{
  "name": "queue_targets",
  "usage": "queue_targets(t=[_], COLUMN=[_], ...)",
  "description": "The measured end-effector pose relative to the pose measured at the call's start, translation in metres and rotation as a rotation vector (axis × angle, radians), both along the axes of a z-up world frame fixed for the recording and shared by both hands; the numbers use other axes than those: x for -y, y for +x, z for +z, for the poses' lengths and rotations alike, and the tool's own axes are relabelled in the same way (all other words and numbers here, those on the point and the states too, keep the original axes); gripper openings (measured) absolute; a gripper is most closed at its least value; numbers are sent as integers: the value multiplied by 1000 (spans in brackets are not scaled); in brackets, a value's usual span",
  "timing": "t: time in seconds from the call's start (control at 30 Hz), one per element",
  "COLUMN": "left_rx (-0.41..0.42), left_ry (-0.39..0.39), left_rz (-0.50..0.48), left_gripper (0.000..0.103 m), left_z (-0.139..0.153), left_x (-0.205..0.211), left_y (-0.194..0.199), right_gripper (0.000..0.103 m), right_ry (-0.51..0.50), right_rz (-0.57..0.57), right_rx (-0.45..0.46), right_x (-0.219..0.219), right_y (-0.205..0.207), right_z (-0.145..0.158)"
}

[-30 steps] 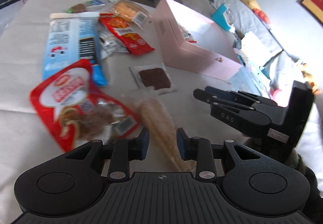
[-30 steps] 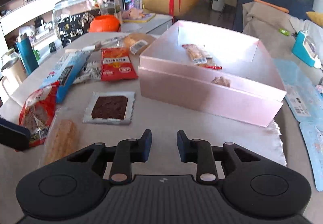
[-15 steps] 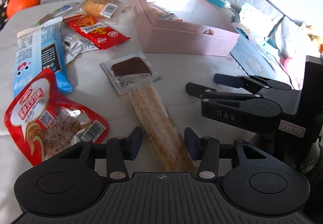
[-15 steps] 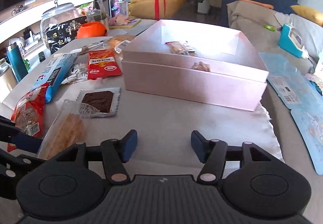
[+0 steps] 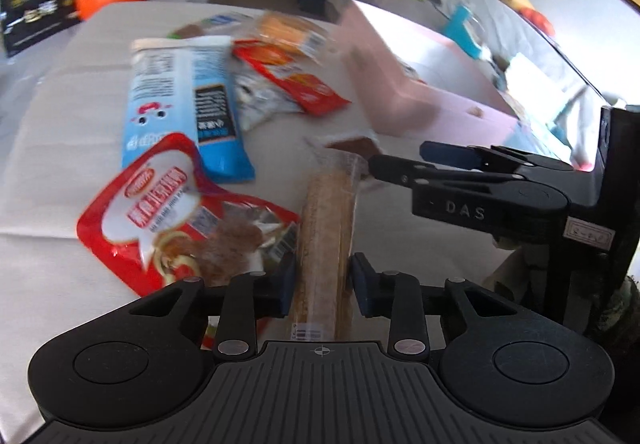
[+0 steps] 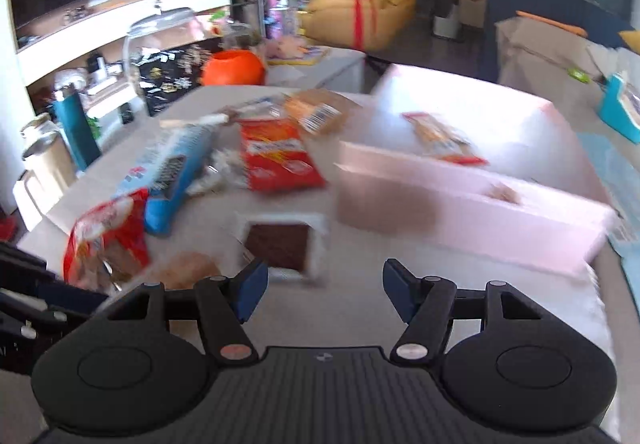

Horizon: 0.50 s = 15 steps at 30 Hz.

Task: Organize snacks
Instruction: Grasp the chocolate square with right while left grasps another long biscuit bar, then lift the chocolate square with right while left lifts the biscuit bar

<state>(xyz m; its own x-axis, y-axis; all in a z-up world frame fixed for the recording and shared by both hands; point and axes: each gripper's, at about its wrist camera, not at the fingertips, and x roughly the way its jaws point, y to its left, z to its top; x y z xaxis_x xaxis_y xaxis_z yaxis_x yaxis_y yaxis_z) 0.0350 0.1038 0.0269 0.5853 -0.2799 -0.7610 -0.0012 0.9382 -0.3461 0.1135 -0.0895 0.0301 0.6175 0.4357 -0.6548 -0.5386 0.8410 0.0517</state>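
- Your left gripper (image 5: 322, 280) is closing its jaws around the long wafer packet (image 5: 326, 228), which is running up the lower middle of the left wrist frame, with the pads at its sides.
- Your right gripper (image 6: 322, 290) is hovering with jaws apart and nothing between them, over the table (image 6: 360, 308).
- The pink box (image 6: 460, 204) is sitting at centre right, snacks inside.
- The chocolate square (image 6: 280, 244) is lying just ahead of the right gripper.

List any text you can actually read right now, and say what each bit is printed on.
"DAS": on the right gripper, raised letters on its black body.
Red snack pouch: white lettering, too blurred to read.
Blue-and-white packet: print too blurred.
Long biscuit pack: barcode label, digits too small.
Black sign: white characters, blurred.
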Motion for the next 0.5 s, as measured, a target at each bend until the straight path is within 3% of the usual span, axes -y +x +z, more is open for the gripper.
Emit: queue_targets(t=[0.1, 0.13, 0.17, 0.23, 0.5], left_rx=[4, 7, 8, 8, 29], left_ry=[-5, -6, -11, -23, -69], left_rz=[37, 40, 41, 40, -2], left_gripper=[34, 34, 34, 35, 35], left_z=[-1, -1, -1, -3, -11], left_x=[-7, -8, -9, -11, 2], left_y=[0, 0, 0, 0, 18], right_gripper=[64, 61, 50, 48, 47], right_ry=[18, 12, -4, -52, -87], right_rz=[23, 35, 48, 67, 87], right_rx=[-26, -36, -47, -7, -6], right_x=[-20, -26, -30, -33, 21], right_y=[14, 17, 19, 14, -12], right_z=[-5, -7, -11, -13, -10])
